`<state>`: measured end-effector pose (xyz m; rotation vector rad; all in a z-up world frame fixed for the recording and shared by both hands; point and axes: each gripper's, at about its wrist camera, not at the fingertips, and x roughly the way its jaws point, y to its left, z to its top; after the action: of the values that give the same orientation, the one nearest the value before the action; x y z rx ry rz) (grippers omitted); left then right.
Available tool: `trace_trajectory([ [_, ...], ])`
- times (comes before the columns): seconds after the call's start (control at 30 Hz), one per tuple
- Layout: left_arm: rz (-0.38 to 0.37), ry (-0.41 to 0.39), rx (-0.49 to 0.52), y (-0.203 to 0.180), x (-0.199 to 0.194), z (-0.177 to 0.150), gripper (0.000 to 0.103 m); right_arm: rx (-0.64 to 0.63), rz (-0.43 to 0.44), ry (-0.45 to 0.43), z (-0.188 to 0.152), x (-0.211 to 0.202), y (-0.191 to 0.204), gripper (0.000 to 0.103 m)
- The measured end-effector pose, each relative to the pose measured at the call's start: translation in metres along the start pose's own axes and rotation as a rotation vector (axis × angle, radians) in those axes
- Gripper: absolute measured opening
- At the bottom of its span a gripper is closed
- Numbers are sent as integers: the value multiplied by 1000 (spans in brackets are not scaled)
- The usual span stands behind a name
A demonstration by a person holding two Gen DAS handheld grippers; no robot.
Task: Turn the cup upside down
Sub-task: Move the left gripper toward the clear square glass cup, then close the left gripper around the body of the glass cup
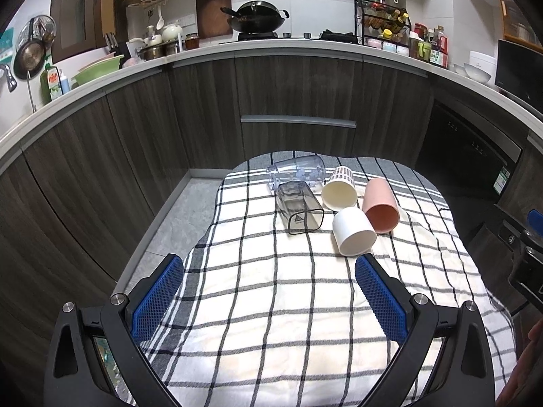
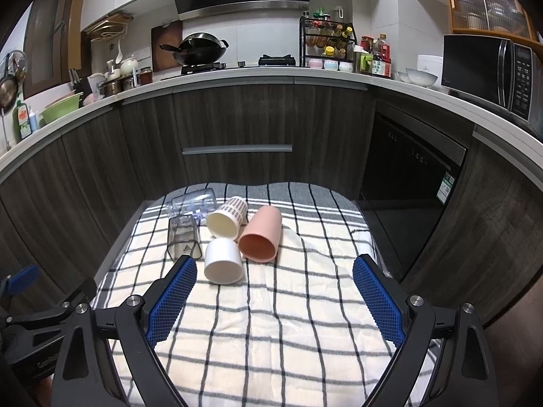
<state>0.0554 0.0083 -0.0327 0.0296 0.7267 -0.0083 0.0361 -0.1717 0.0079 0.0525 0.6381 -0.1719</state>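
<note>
We've got both grippers, left gripper (image 1: 269, 264) and right gripper (image 2: 275, 268), fingers spread wide, holding nothing. White cup (image 2: 223, 262) lies on its side on the checked cloth (image 2: 288, 322), mouth toward us, just past right gripper's left fingertip. Pink cup (image 2: 260, 236) touching it. Clear cups (image 2: 183, 237) behind, outlines hard to read.

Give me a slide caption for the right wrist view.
Open right hand-held gripper faces five cups lying on their sides on a checked cloth, white cup nearest.
</note>
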Motion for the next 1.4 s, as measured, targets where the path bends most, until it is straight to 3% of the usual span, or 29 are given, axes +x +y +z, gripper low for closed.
trace_trajectory([
  [0.33, 9, -9, -36, -18, 51, 31, 103, 0, -43, -11, 16, 37, -9, 93],
  [0.53, -4, 18, -55, -33, 94, 55, 103, -2, -77, -6, 28, 70, -17, 93],
  [0.7, 30, 54, -77, -40, 133, 70, 103, 0, -95, -7, 43, 98, -22, 93],
  [1.0, 62, 207, -72, -53, 219, 81, 103, -4, -98, 17, 60, 154, -22, 93],
  [1.27, 73, 321, -65, -56, 268, 77, 102, 12, -102, 14, 65, 195, -24, 93],
  [1.4, 70, 378, -69, -53, 286, 74, 96, 42, -95, 29, 65, 209, -27, 93],
])
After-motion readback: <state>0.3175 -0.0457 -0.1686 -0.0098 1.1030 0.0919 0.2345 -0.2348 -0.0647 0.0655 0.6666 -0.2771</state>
